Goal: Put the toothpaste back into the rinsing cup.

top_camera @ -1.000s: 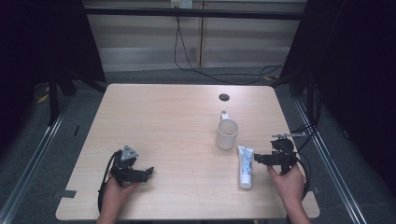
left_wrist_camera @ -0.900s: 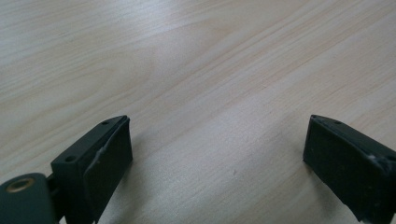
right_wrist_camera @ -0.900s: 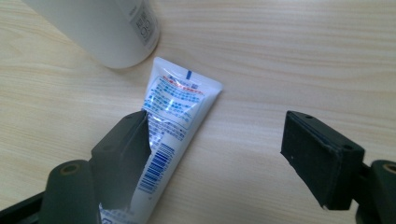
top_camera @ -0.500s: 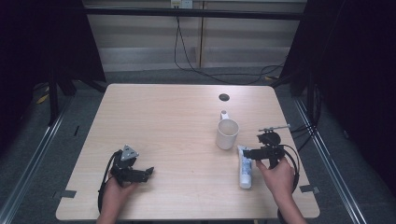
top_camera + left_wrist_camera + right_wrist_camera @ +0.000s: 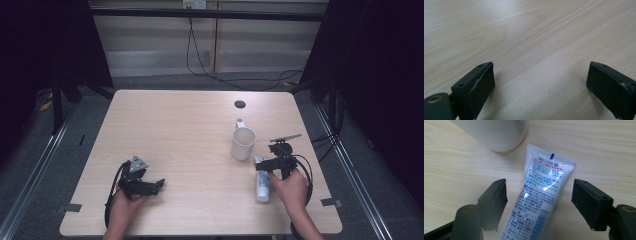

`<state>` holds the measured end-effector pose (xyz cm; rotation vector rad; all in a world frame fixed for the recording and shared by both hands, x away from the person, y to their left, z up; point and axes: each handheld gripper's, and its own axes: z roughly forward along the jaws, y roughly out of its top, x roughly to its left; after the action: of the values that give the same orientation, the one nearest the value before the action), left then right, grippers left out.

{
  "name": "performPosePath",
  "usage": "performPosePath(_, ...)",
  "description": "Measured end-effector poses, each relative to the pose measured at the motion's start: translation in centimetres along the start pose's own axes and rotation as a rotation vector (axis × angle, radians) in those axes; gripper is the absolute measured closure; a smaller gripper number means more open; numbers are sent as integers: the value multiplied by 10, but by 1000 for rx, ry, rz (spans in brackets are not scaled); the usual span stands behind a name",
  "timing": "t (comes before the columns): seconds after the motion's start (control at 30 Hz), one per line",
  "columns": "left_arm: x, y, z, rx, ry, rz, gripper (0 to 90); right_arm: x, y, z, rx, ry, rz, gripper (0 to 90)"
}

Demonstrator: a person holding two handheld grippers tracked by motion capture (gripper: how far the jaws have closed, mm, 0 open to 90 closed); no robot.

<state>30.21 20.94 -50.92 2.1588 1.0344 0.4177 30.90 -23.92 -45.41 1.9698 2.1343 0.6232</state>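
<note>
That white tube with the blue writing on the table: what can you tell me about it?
The white plastic tube with blue and red print lies flat on the pale wooden table, its flat crimped end towards the white mug, close to it. A barcode shows on its upper face. The right gripper straddles it, jaws just closing, pads not yet touching.

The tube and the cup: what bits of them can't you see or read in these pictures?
- Tube: its lower end runs off the bottom edge of the right gripper view; the high view is too small for its print.
- Cup: cut off by the top edge of the right gripper view.
- Small white thing behind the cup: too small to name, partly hidden by it.
</note>
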Motion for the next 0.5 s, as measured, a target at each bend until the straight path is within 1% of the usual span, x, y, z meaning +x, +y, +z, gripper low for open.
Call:
performPosePath(0.13, 0, 0, 0, 0, 0, 0, 76, -1, -1, 6, 23, -5, 18, 281)
performPosePath(0.3, 0, 0, 0, 0, 0, 0, 77, 0, -2, 11, 33, -9, 13, 291)
performPosePath(0.43, 0, 0, 0, 0, 0, 0, 76, 2, -3, 16, 40, -4, 13, 318)
performPosePath(0.5, 0, 0, 0, 0, 0, 0, 76, 2, -5, 18, 36, -17, 8, 332)
